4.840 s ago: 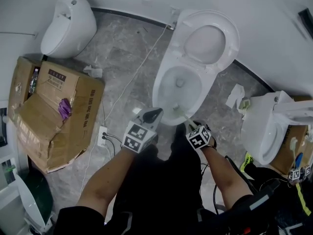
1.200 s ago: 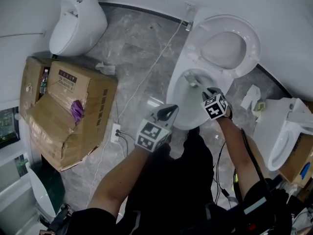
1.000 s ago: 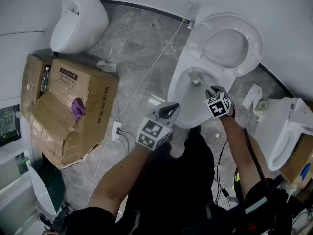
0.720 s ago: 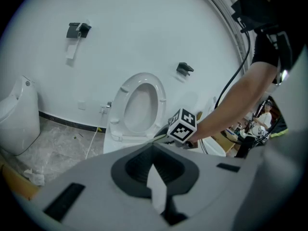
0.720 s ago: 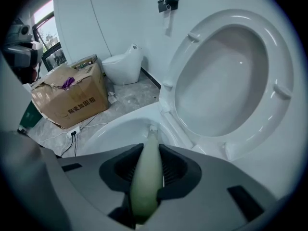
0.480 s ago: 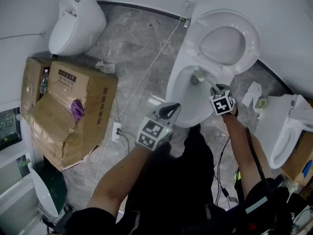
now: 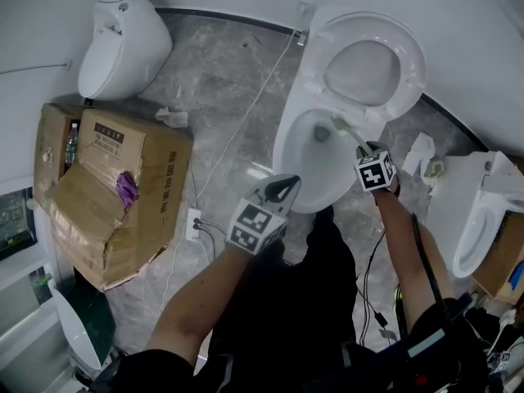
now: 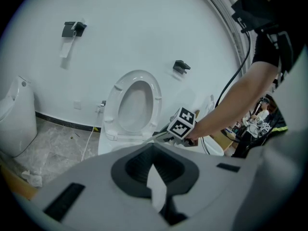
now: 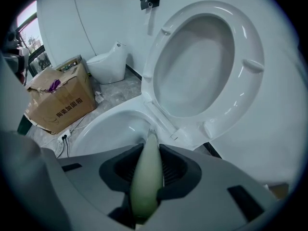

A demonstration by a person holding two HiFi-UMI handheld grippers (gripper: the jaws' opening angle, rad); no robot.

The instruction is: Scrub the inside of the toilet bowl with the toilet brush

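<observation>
The right gripper (image 7: pixel 361 150) hangs over the right rim of the open toilet bowl (image 7: pixel 296 173), its fingers clamped on the pale green handle of the toilet brush (image 9: pixel 147 165) – the handle slants down and left into the bowl, under the raised seat (image 7: pixel 372 60). Whether the bristles touch the porcelain is hard to tell. The left gripper (image 7: pixel 282 189) is at the bowl's near edge, its fingers nearly together on nothing – a cardboard box (image 7: pixel 115 195) sits on the floor to the left.

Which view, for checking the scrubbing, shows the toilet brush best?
Head view: the toilet brush runs from the right claw into the bowl. Right gripper view shows only its pale handle; left gripper view, almost nothing.
</observation>
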